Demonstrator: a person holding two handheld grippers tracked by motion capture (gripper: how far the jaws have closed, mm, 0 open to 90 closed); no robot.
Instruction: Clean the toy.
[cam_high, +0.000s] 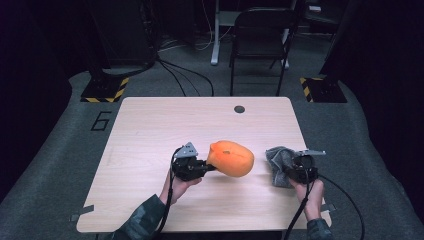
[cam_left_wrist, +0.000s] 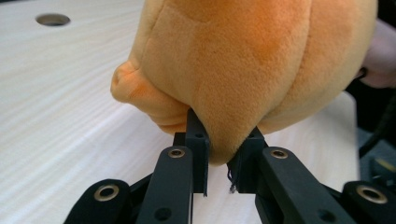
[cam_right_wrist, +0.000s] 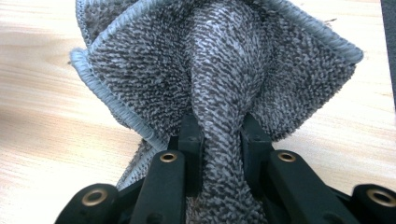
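Two soft things are gripped above a pale wooden table (cam_high: 150, 125); an orange plush toy (cam_high: 231, 158) hangs mid-table, long axis running sideways, its left end pinched by the left gripper (cam_high: 206, 167); well apart to its right, the right gripper (cam_high: 287, 167) clamps a bunched grey cloth (cam_high: 278, 159); cloth likely travels leftward towards the toy.

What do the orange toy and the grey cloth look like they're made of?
Orange toy: likely plush fabric, matte; short fuzzy nap, sewn seams, dents where pinched. Grey cloth: probably microfibre or terry towel; looped, speckled pile with a stitched edge, bunching softly.
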